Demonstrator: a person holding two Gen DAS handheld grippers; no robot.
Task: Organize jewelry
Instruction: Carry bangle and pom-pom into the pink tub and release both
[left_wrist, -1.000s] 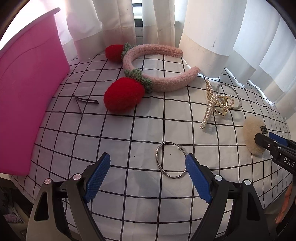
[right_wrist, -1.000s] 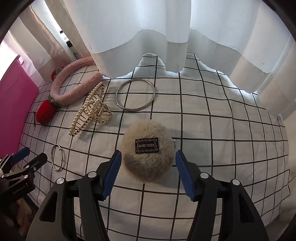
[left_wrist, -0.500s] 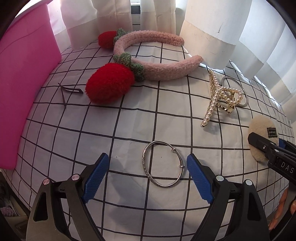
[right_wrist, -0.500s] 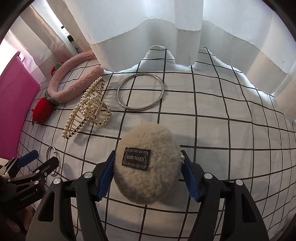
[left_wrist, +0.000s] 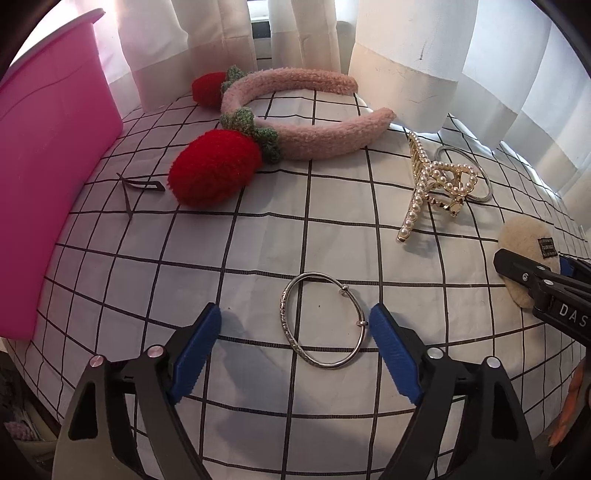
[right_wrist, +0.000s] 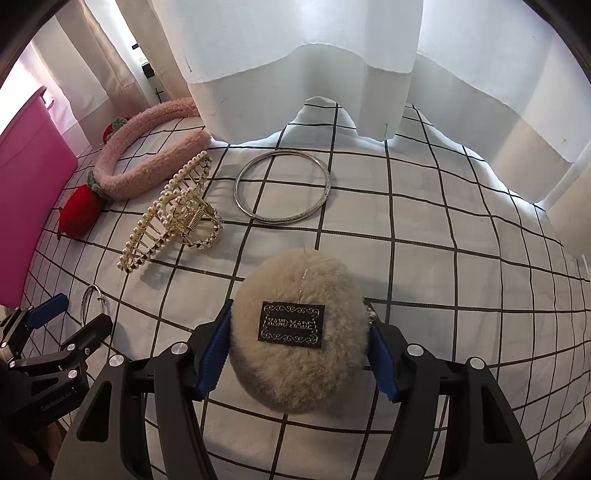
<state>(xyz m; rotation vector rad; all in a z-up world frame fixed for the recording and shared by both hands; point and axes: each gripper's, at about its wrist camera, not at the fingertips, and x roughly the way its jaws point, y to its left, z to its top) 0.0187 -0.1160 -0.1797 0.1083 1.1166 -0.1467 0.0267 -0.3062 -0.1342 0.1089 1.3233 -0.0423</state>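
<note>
A beige fluffy pom-pom clip (right_wrist: 299, 332) with a black "HAND MADE" label lies on the grid cloth between the pads of my right gripper (right_wrist: 300, 350), which is open with both pads beside its fur. My left gripper (left_wrist: 295, 354) is open, with a thin silver bangle (left_wrist: 323, 319) lying on the cloth between its fingertips. A pearl claw clip (right_wrist: 170, 214), a larger silver bangle (right_wrist: 282, 190) and a pink headband (left_wrist: 306, 110) with red strawberry pom-poms (left_wrist: 214, 171) lie farther back. A black hairpin (left_wrist: 142, 186) lies at the left.
A pink box (left_wrist: 44, 177) stands at the left edge of the cloth. White curtains (right_wrist: 303, 55) hang along the back and drape onto the cloth. The right gripper shows in the left wrist view (left_wrist: 543, 288) at the far right.
Both grippers have moved forward and lower. The pom-pom clip now sits between the right pads, and the thin bangle sits between the left fingertips.
</note>
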